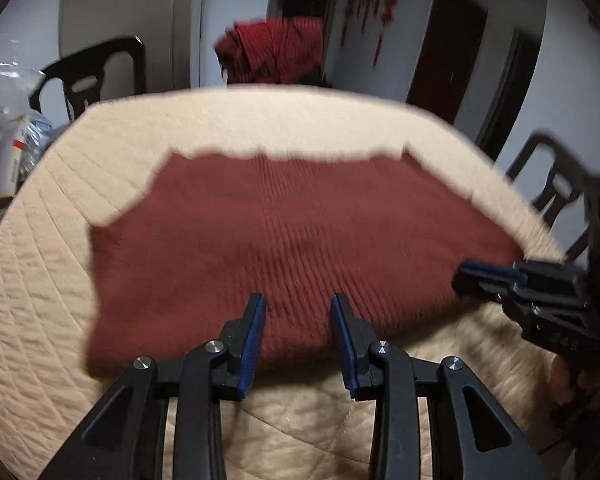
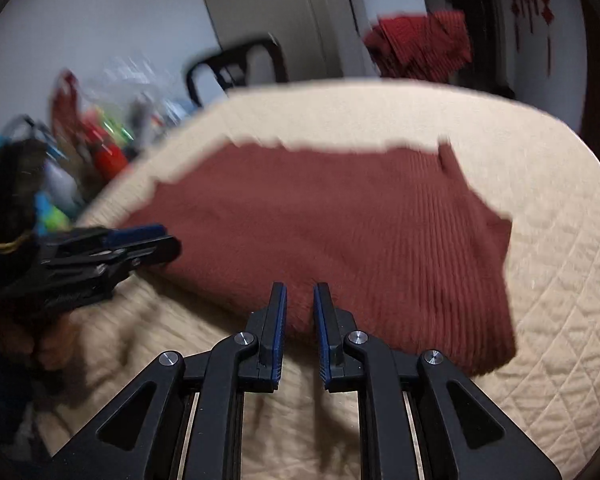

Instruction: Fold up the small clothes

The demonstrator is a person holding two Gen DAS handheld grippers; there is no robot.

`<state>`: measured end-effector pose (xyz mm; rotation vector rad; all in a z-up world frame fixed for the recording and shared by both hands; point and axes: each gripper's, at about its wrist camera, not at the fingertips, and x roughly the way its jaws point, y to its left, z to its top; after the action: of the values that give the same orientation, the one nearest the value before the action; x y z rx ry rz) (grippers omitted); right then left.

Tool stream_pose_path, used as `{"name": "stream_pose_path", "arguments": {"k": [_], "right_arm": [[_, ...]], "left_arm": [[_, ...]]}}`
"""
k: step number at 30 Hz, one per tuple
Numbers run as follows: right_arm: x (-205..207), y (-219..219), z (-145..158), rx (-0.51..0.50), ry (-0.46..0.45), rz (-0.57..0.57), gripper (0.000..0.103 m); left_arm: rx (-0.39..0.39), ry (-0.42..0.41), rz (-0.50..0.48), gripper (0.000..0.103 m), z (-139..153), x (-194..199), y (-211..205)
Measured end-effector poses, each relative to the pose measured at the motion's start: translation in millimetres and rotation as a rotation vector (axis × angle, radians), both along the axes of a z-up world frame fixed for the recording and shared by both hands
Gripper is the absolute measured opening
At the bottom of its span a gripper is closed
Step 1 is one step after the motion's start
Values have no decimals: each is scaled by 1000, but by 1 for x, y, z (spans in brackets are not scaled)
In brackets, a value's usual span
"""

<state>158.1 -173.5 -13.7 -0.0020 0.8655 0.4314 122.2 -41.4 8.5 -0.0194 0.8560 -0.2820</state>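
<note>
A: Where are we with the rust-red ribbed garment (image 1: 284,240)?

B: It lies flat on the quilted beige counter (image 1: 40,300), already looking like a folded rectangle, its near hem at our 6 o'clock.

A: And our tongs?

B: Our left tongs (image 1: 298,312) are spread wide over the near hem, gripping nothing. Our right tongs (image 2: 300,300) are narrowly parted at the same hem; we think no cloth is pinched.

A: So which step?

B: We judge we're between folds. Next we'd need both tongs to pinch the near edge and carry it toward 12 o'clock, keeping the corners level.
</note>
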Motion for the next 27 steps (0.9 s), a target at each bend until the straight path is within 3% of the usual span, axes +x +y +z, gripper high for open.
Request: {"name": "stream_pose_path", "arguments": {"k": [2, 10, 15, 18, 20, 23, 27], "right_arm": [[-1, -4, 2, 19, -6, 1, 14], [-11, -15, 11, 21, -32, -44, 14], [-13, -36, 14, 49, -44, -116, 14], [-6, -55, 3, 37, -2, -188, 14], [-3, -67, 3, 122, 18, -195, 14], [-4, -63, 5, 99, 17, -189, 14], [-12, -61, 19, 96, -27, -180, 14]], "left_arm": [[30, -31, -3, 37, 1, -4, -5], [-35, -30, -34, 36, 12, -12, -21], [-6, -25, -35, 36, 6, -12, -38], [5, -40, -28, 36, 4, -16, -40], [11, -41, -25, 36, 4, -17, -40], [5, -28, -20, 36, 7, -18, -37], [47, -77, 39, 36, 19, -23, -20]]}}
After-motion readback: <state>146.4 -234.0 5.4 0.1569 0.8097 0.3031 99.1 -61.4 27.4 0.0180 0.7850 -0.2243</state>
